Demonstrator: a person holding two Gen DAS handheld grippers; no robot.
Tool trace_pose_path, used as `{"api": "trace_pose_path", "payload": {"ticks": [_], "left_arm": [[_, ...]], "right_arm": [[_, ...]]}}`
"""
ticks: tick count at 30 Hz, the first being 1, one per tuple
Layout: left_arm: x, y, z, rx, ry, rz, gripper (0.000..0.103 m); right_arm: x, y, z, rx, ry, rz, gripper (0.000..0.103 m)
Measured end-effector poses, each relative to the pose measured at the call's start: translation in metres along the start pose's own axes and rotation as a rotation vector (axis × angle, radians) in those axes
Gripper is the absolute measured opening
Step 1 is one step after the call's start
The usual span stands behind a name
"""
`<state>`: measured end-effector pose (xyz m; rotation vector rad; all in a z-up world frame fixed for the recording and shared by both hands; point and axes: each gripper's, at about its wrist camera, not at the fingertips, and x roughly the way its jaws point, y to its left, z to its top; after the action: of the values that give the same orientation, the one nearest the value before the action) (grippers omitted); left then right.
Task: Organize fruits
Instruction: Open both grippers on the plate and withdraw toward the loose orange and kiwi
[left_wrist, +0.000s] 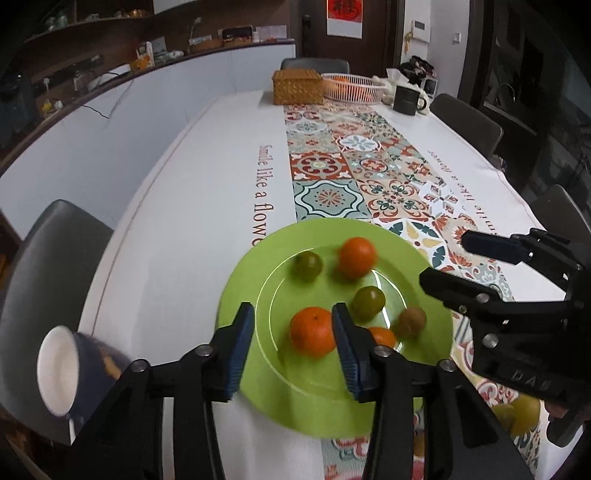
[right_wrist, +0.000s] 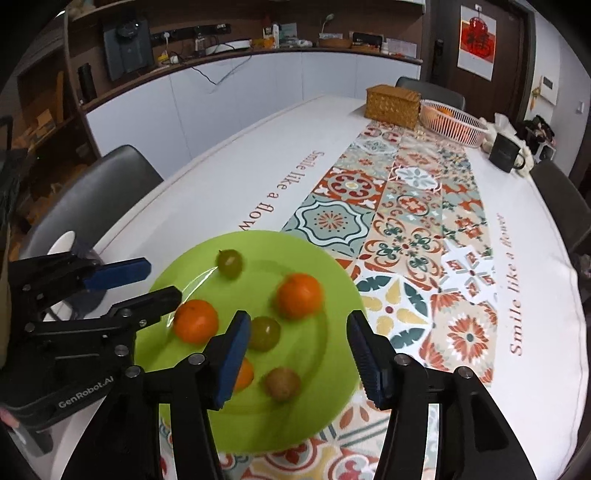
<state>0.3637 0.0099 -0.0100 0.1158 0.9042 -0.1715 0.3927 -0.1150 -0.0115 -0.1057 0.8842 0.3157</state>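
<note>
A green plate (left_wrist: 243, 288) (right_wrist: 177, 266) lies at the near end of the table and holds several fruits. Among them are a near orange (left_wrist: 312, 331) (right_wrist: 195, 320), a far orange (left_wrist: 356, 257) (right_wrist: 298, 295), two green fruits (left_wrist: 306, 266) (left_wrist: 367, 302) (right_wrist: 229, 263) (right_wrist: 263, 333) and a brown kiwi (left_wrist: 410, 321) (right_wrist: 282, 383). A third orange (left_wrist: 382, 336) (right_wrist: 243, 374) is half hidden behind a finger. My left gripper (left_wrist: 293, 345) (right_wrist: 147, 278) is open, with the near orange just beyond its fingertips. My right gripper (right_wrist: 297, 354) (left_wrist: 443, 258) is open and empty above the plate's near right part.
A dark bowl with a white inside (left_wrist: 59, 373) stands left of the plate at the table edge. A wicker box (left_wrist: 297, 86) (right_wrist: 392, 101), a white basket with oranges (left_wrist: 352, 86) (right_wrist: 452, 122) and a black mug (left_wrist: 406, 99) (right_wrist: 504, 155) stand at the far end. Grey chairs surround the table.
</note>
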Motion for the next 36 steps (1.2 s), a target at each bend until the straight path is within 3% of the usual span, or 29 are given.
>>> {"api": "trace_pose_path", "payload": {"ticks": [11,19,28,36], "left_arm": [[-0.087,-0.001,-0.031,-0.081,-0.119,0.037,0.066],[-0.145,0.006,-0.065,-0.113,-0.209,0.065,0.074],[-0.178,0.018,-0.105,-0.145,-0.259,0.098,0.078],[-0.189,0.036,-0.142,-0.169,-0.267,0.130,0.081]], "right_arm": [[-0.083,0.018,-0.025,0.003,-0.142,-0.034,0.064],[-0.132,0.043,-0.049,0.008,-0.222,-0.063,0.065],[-0.164,0.080,-0.077,-0.001,-0.296,-0.081,0.065],[-0.177,0.099,-0.101,0.072,-0.346,-0.088,0.065]]}}
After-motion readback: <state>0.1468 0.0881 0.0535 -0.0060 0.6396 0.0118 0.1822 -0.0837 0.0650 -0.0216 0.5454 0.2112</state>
